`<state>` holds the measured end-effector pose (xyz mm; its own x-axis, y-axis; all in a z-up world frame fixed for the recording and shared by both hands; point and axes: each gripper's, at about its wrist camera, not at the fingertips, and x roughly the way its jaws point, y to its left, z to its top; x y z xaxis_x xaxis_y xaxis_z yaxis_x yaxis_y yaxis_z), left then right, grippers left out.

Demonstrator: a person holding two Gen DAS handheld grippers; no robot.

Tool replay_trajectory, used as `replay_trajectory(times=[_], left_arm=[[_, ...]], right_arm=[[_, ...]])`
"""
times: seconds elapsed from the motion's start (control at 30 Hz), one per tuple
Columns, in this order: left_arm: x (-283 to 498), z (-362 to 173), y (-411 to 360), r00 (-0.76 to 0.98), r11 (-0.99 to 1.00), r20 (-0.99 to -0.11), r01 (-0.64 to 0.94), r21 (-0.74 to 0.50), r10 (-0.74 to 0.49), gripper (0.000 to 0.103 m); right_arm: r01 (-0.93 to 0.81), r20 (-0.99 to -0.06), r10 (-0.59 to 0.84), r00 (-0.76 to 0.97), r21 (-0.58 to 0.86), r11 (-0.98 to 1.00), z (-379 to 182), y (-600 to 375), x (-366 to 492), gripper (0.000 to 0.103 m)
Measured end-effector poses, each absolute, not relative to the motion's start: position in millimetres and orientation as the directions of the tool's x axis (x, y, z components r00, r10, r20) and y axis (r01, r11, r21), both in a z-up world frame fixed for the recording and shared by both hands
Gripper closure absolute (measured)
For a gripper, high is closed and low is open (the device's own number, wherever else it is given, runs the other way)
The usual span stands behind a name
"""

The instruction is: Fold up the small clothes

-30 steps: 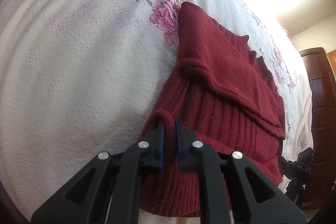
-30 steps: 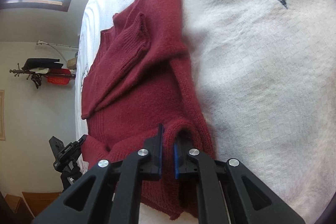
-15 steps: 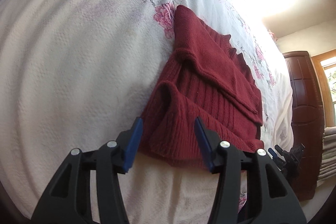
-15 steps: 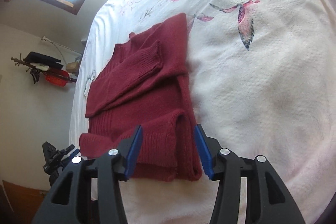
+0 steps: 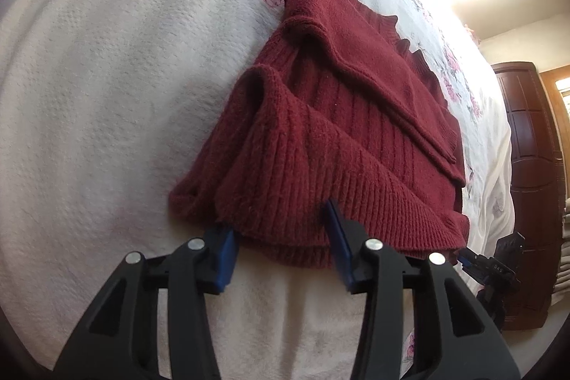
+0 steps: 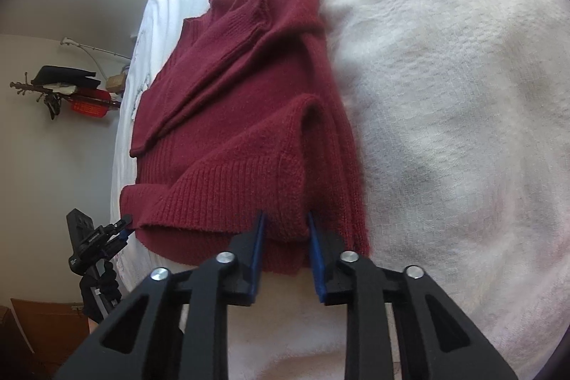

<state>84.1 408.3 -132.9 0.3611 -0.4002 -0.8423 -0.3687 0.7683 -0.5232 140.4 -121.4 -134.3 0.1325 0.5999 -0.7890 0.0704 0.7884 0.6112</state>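
Note:
A dark red knitted sweater [image 5: 338, 116] lies folded on the bed, sleeves laid across its body and the ribbed hem nearest me. My left gripper [image 5: 279, 243] is wide open at the hem, which bulges up between its blue pads [image 5: 338, 237] and drapes over the left one. In the right wrist view the same sweater [image 6: 231, 116] shows its other hem corner as a raised fold. My right gripper [image 6: 285, 244] is open about half as wide, and that corner sits between its pads [image 6: 258, 244] and touches them.
The white flowered bedspread [image 5: 107, 95] spreads wide to the left of the sweater, and to its right in the right wrist view [image 6: 445, 130]. A dark wooden wardrobe [image 5: 534, 148] and a black tripod [image 5: 498, 269] stand beyond the bed edge. A wall rack [image 6: 64, 88] hangs under a window.
Both grippers opened off the sweater and drew back, then moved forward onto the hem again. The right gripper's gap has narrowed since half a second ago; the left stays wide.

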Motion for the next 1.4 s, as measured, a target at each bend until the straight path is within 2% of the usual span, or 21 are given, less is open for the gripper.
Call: replay_trajectory(times=[0.03,0.13,0.37,0.6,0.67,0.7,0.77,0.87,0.9,1.0,1.13,1.3,1.4], left_arm=[[85,-133,407,0.362,0.763,-0.839,-0.369,-0.53,-0.407,0.087],[88,-126,402,0.369,0.771,-0.834,-0.348,-0.534,-0.411,0.097],[102,-93,411,0.465,0.706,-0.753,-0.319,-0.632,-0.465,0.098],[141,-81,432,0.545,0.693,-0.741,-0.354,-0.628,-0.393,0.098],[153,-89,439,0.532,0.692,-0.755,-0.377,-0.616,-0.382,0.093],[157,-93,443,0.524,0.684,-0.762,-0.395,-0.613,-0.38,0.085],[160,-100,451,0.521,0.666,-0.76,-0.412,-0.622,-0.388,0.083],[156,-102,458,0.531,0.683,-0.765,-0.405,-0.608,-0.366,0.066],[154,-102,461,0.531,0.696,-0.77,-0.4,-0.596,-0.353,0.062],[150,-104,465,0.531,0.718,-0.782,-0.398,-0.57,-0.326,0.059],[151,-108,456,0.509,0.789,-0.808,-0.345,-0.508,-0.297,0.055],[169,-108,425,0.48,0.887,-0.84,-0.231,-0.4,-0.254,0.047],[187,-112,412,0.457,0.923,-0.865,-0.199,-0.328,-0.208,0.046]], right_arm=[[0.073,-0.774,0.619,0.135,0.63,0.773,-135,-123,140,0.096],[0.066,-0.735,0.659,0.16,0.674,0.736,-128,-129,140,0.097],[0.102,-0.572,0.781,0.251,0.818,0.566,-107,-149,164,0.097],[0.132,-0.583,0.748,0.316,0.808,0.574,-99,-149,216,0.098],[0.15,-0.613,0.72,0.326,0.785,0.6,-105,-153,229,0.088],[0.15,-0.625,0.706,0.334,0.775,0.614,-108,-155,234,0.086],[0.136,-0.658,0.666,0.35,0.74,0.659,-111,-159,237,0.084],[0.099,-0.681,0.632,0.37,0.705,0.702,-113,-165,231,0.075],[0.101,-0.692,0.621,0.368,0.694,0.713,-114,-167,230,0.075],[0.087,-0.698,0.611,0.373,0.682,0.726,-108,-167,233,0.074],[0.001,-0.709,0.601,0.368,0.647,0.762,-95,-148,234,0.06],[-0.058,-0.746,0.584,0.32,0.6,0.798,-99,-120,236,0.059],[-0.066,-0.752,0.586,0.302,0.596,0.8,-104,-113,238,0.059]])
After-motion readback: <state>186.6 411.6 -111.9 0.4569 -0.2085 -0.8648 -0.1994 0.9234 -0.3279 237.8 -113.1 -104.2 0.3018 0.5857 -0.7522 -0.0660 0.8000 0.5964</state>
